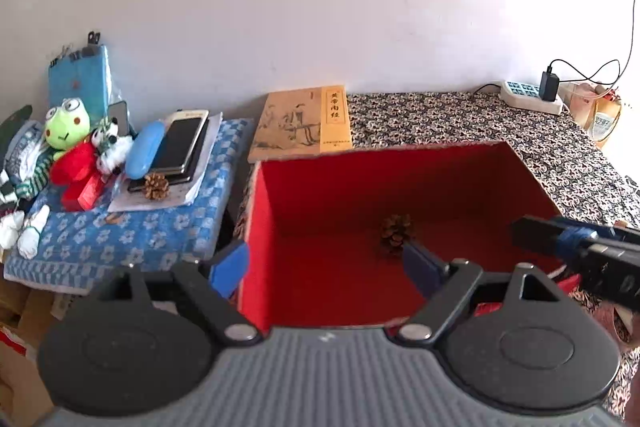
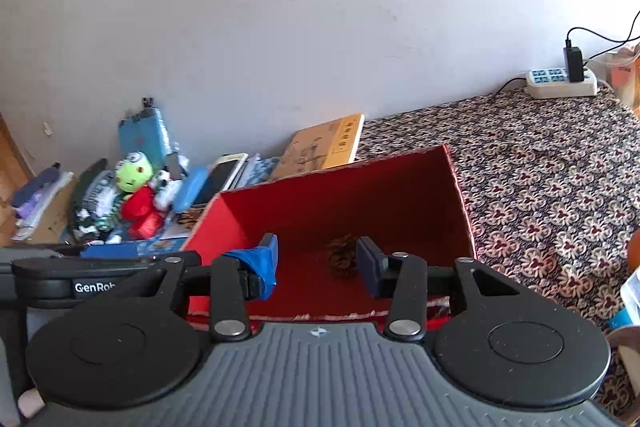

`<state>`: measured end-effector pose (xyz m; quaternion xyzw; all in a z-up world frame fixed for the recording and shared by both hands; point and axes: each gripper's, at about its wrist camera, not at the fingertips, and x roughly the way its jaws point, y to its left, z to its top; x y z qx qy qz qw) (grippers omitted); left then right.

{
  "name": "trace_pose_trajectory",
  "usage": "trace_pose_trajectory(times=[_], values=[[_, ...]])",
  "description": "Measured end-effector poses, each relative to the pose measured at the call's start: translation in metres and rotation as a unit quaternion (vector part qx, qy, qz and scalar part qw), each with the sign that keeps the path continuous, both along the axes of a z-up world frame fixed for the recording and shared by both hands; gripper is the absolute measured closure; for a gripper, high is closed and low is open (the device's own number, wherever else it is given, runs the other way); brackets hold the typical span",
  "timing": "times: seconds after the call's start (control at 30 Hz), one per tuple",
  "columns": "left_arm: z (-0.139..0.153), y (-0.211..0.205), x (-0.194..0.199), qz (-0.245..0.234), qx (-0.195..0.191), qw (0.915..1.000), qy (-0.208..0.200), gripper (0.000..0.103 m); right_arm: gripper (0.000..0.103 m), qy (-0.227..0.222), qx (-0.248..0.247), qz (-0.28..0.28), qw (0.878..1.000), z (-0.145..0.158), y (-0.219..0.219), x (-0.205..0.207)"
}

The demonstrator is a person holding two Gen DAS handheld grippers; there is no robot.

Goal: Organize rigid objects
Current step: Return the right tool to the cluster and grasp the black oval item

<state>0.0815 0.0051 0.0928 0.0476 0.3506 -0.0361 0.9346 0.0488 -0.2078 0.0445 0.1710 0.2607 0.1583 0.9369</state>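
A red open box [image 1: 280, 203] [image 2: 400, 187] stands on the patterned table. One pine cone [image 1: 396, 235] [image 2: 342, 259] lies on its floor. A second pine cone [image 1: 156, 186] lies on the blue cloth stand to the left, in front of stacked phones [image 1: 180, 145]. My left gripper [image 1: 326, 269] is open and empty, astride the box's left wall. My right gripper [image 2: 318, 265] is open and empty over the box's near edge, its fingers either side of the pine cone below. The right gripper also shows in the left wrist view [image 1: 576, 251].
A yellow book [image 1: 302, 123] [image 2: 328, 145] lies behind the box by the wall. A frog plush [image 1: 66, 127], a red toy [image 1: 76, 171] and a blue case [image 1: 144, 149] crowd the stand. A power strip [image 1: 530, 95] [image 2: 560, 81] with a charger sits at the back right.
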Motion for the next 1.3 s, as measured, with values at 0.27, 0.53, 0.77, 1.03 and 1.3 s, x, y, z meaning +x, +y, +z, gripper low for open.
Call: trace_pose_trajectory(times=[0.27,0.53,0.77,1.03,1.3], values=[[-0.016,0.040,-0.031,-0.004,-0.038,0.9990,0.021,0.019,0.077,0.000,-0.005,0.059,0.998,-0.013,0.001,-0.027],[-0.074,0.056,-0.046,-0.016,-0.065,0.9915,0.111,0.020,0.078,0.054,0.021,0.119,0.991,-0.038,0.014,-0.036],[-0.112,0.049,-0.061,-0.054,-0.078,0.9801,0.174,0.021,0.078,0.138,0.056,0.138,0.979,-0.065,0.025,-0.030],[-0.136,0.050,-0.062,-0.059,-0.113,0.9689,0.212,0.021,0.078,0.195,0.080,0.204,0.956,-0.079,0.060,-0.018],[-0.143,0.048,-0.058,-0.064,-0.106,0.9678,0.219,0.029,0.081,0.249,0.080,0.218,0.940,-0.099,0.088,-0.004]])
